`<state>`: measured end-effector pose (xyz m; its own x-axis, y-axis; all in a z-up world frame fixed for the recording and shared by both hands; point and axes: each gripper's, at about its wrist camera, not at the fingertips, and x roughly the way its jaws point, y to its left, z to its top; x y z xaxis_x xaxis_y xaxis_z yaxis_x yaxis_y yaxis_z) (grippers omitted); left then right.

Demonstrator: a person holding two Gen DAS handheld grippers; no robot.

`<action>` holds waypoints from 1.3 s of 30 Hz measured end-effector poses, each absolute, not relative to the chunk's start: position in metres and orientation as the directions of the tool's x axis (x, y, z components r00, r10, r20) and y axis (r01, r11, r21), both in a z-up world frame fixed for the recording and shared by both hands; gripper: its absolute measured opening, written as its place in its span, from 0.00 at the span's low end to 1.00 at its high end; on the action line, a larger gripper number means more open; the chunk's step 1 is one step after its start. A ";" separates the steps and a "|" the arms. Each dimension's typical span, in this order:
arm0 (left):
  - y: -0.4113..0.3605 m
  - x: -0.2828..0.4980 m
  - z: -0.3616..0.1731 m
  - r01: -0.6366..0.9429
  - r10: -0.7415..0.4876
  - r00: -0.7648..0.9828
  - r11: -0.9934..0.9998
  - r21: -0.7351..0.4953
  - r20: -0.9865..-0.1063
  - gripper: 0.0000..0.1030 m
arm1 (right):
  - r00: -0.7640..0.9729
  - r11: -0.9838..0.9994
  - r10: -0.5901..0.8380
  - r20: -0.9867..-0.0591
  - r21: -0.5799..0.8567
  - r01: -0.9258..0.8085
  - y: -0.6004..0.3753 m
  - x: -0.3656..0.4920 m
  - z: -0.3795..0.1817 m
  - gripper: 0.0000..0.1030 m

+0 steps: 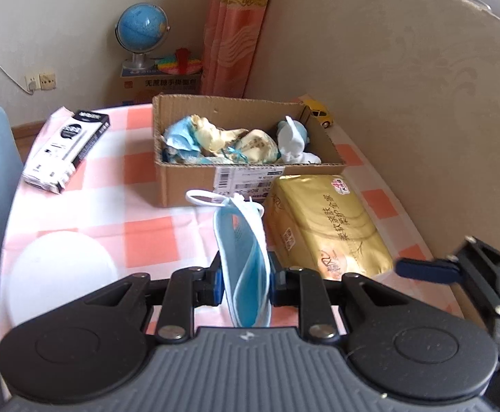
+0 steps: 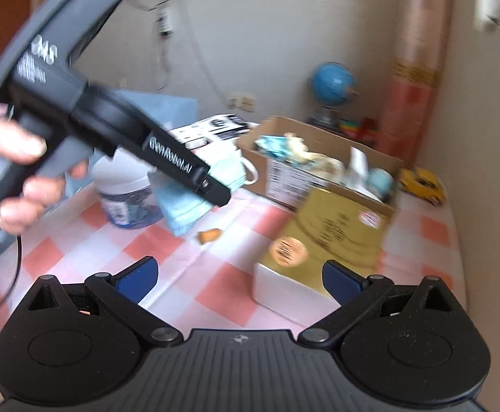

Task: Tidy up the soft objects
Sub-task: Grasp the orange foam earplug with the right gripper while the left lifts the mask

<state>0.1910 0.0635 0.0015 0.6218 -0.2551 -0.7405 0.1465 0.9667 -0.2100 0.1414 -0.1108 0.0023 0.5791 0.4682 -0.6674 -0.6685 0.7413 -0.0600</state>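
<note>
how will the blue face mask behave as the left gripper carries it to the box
Probably floppy: the blue face mask folds and droops between the left gripper's pads. Likely very light, so it may swing. Its loose ear loop could snag on the cardboard box rim.

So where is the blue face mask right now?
The face mask hangs pinched in the left gripper, above the checked tablecloth, before the cardboard box.

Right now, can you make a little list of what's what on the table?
held thing: blue face mask
who holds it: left gripper, fingers shut on the mask
right gripper: open, holding nothing
cardboard box: on the checked tablecloth, already holds crumpled soft things
gold tissue pack: in front of the box
yellow toy car: behind the box
</note>
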 end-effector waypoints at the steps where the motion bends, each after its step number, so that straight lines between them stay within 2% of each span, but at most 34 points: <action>1: 0.067 0.189 0.005 0.148 -0.253 0.624 0.967 -0.207 -0.740 0.21 | 0.571 0.722 0.475 -0.670 -0.074 -0.688 -0.106 0.144 0.002 1.00; 5: 0.078 0.181 0.014 0.140 -0.242 0.638 0.970 -0.199 -0.731 0.21 | 0.525 0.648 0.495 -0.692 -0.108 -0.754 -0.087 0.160 -0.001 0.97; 9: 0.087 0.178 0.014 0.123 -0.257 0.641 0.964 -0.234 -0.724 0.21 | 0.463 0.581 0.509 -0.726 -0.107 -0.807 -0.068 0.183 -0.008 0.82; 18: 0.103 0.188 0.007 0.100 -0.259 0.629 0.962 -0.254 -0.733 0.21 | 0.333 0.438 0.485 -0.809 -0.104 -0.893 -0.034 0.222 -0.039 0.59; 23: 0.107 0.192 0.005 0.098 -0.263 0.631 0.960 -0.261 -0.730 0.21 | 0.288 0.399 0.457 -0.842 -0.095 -0.912 -0.021 0.235 -0.055 0.55; 25: 0.107 0.193 0.004 0.097 -0.264 0.634 0.960 -0.264 -0.727 0.21 | 0.273 0.388 0.446 -0.852 -0.091 -0.917 -0.018 0.239 -0.058 0.49; 29: 0.109 0.192 0.003 0.096 -0.268 0.636 0.958 -0.271 -0.723 0.21 | 0.249 0.373 0.445 -0.860 -0.075 -0.925 -0.014 0.244 -0.061 0.48; 32: 0.109 0.192 0.003 0.098 -0.269 0.634 0.958 -0.271 -0.725 0.21 | 0.232 0.369 0.450 -0.862 -0.057 -0.928 -0.013 0.247 -0.062 0.42; 34: 0.109 0.191 0.004 0.100 -0.270 0.635 0.958 -0.270 -0.724 0.21 | 0.218 0.369 0.455 -0.864 -0.040 -0.929 -0.013 0.246 -0.062 0.32; 39: 0.108 0.190 0.005 0.116 -0.271 0.634 0.959 -0.257 -0.725 0.21 | 0.228 0.387 0.449 -0.864 -0.042 -0.921 -0.014 0.241 -0.058 0.30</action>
<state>0.1898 0.1076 0.0051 0.6337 -0.2709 -0.7246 0.1165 0.9594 -0.2568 0.2412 -0.0136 -0.0582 0.2278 0.4490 -0.8640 -0.9210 0.3872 -0.0416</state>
